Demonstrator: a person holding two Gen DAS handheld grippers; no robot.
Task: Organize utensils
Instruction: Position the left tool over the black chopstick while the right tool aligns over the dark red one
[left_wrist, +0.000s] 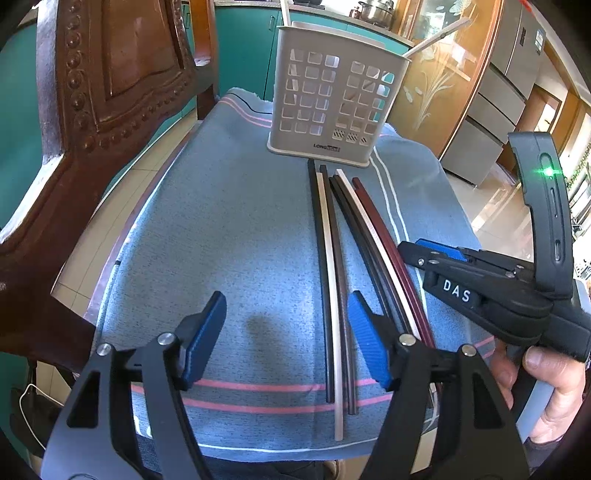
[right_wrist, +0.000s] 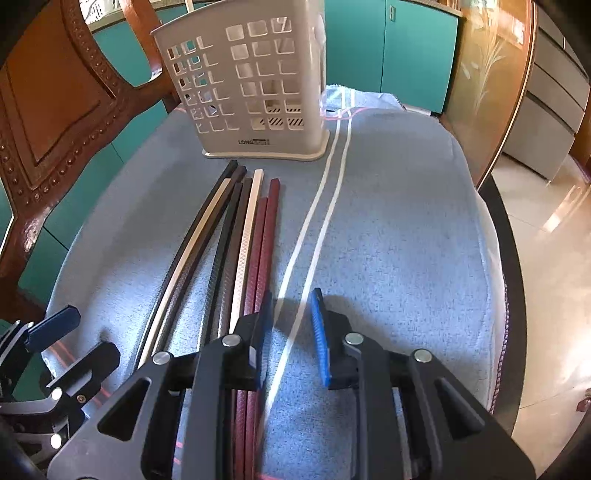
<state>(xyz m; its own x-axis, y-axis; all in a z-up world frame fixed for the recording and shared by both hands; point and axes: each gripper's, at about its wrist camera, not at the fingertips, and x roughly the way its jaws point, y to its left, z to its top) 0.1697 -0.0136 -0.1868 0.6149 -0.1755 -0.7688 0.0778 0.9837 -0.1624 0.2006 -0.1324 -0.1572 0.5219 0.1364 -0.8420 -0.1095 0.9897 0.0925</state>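
A blue towel (left_wrist: 229, 221) with pink and white stripes covers the table (right_wrist: 511, 280). On the left stands a carved dark wooden chair (left_wrist: 92, 92). Behind it are teal cabinets (right_wrist: 391, 48). On the right is a wooden door with etched glass (left_wrist: 439, 85) and a grey fridge (left_wrist: 495, 107). The tiled floor (right_wrist: 546, 280) shines in bright light.

Loose chopsticks (left_wrist: 334, 280) flat on cloth, before upright white holder (left_wrist: 334, 92)
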